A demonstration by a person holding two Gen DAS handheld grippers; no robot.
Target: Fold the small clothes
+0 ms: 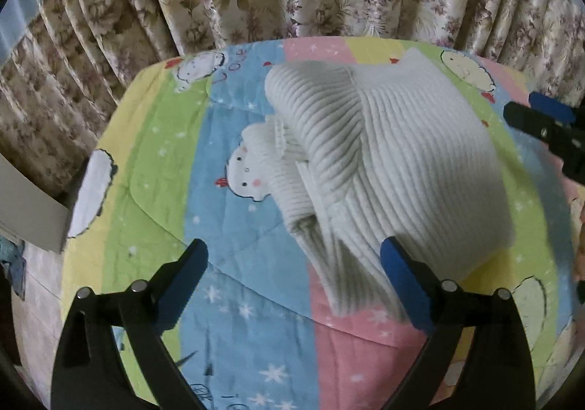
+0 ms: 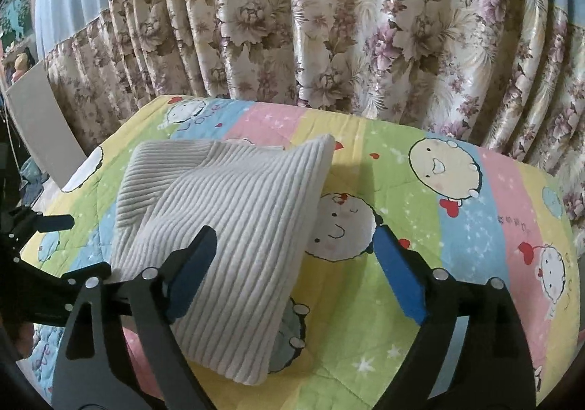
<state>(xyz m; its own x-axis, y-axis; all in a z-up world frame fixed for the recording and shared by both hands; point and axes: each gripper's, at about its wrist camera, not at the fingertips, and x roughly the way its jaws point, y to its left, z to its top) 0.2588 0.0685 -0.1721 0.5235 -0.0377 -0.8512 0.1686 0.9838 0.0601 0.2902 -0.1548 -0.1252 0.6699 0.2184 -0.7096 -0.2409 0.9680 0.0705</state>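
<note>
the left claw [image 1: 294, 258] stands wide apart at the bottom of its own view, holding nothing; its blue-padded fingers [image 1: 404, 285] frame the near edge of a white ribbed knit garment [image 1: 384, 161], and the right-hand pad sits just at the cloth's lower corner (whether it touches is unclear). the right claw [image 2: 296, 249] is likewise wide, gripping nothing, with its left finger in front of the same garment [image 2: 226, 223] and its right finger over bare quilt.

the garment lies partly folded, a rolled or bunched sleeve showing at centre of the left view, the broader body spreading to the right. in the right view it fills the left centre of the frame, one corner peaked upward.

under it lies a striped cartoon-print quilt [image 1: 153, 168] in blue, green, yellow and pink. a floral curtain [image 2: 329, 26] hangs across the upper part of both views. the right claw's tip pokes in at the right edge of the left view.
</note>
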